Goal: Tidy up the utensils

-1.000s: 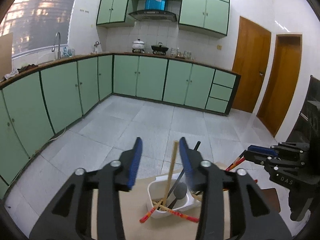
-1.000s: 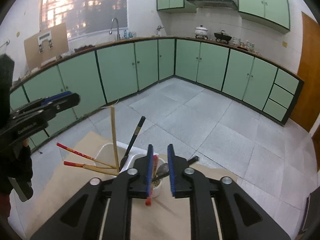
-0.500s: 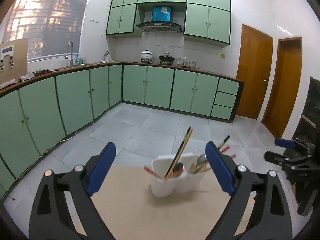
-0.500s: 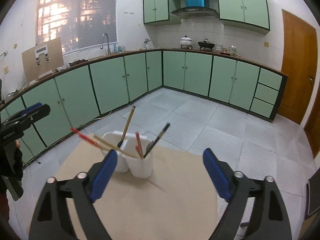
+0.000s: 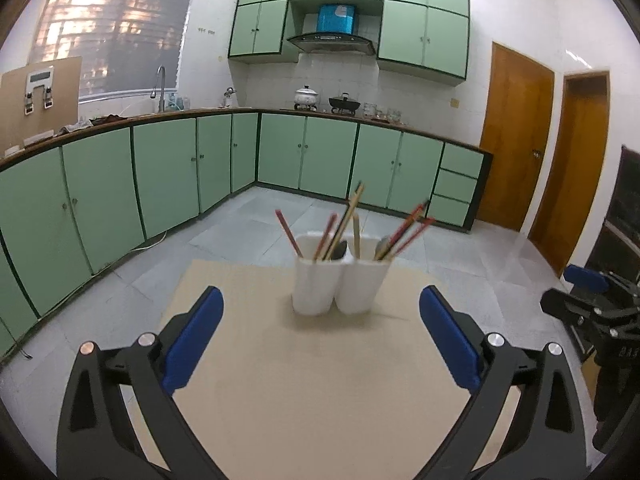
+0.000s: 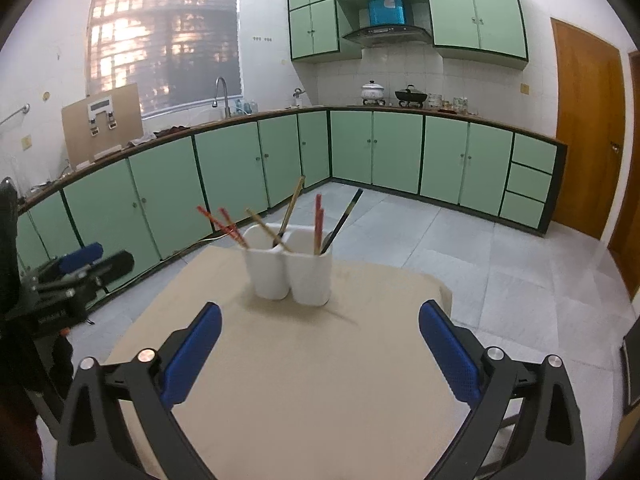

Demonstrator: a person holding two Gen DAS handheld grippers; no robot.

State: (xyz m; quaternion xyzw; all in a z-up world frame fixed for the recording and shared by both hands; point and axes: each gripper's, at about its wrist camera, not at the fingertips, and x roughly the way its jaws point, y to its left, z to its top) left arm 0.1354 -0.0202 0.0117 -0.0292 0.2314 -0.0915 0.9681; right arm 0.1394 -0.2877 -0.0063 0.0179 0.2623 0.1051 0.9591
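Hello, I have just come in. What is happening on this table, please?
A person holds a two-finger gripper in each hand. Both the left gripper and the right gripper are open, hold nothing, and point at a white two-compartment holder on the tan table. Chopsticks and a spoon stand in the holder. No utensil lies on the visible part of the table.

Even indoor light — window (image 6: 164,44) glow, fisheye-bent edges

Both claws (image 5: 321,300) (image 6: 320,316) spread wide, empty
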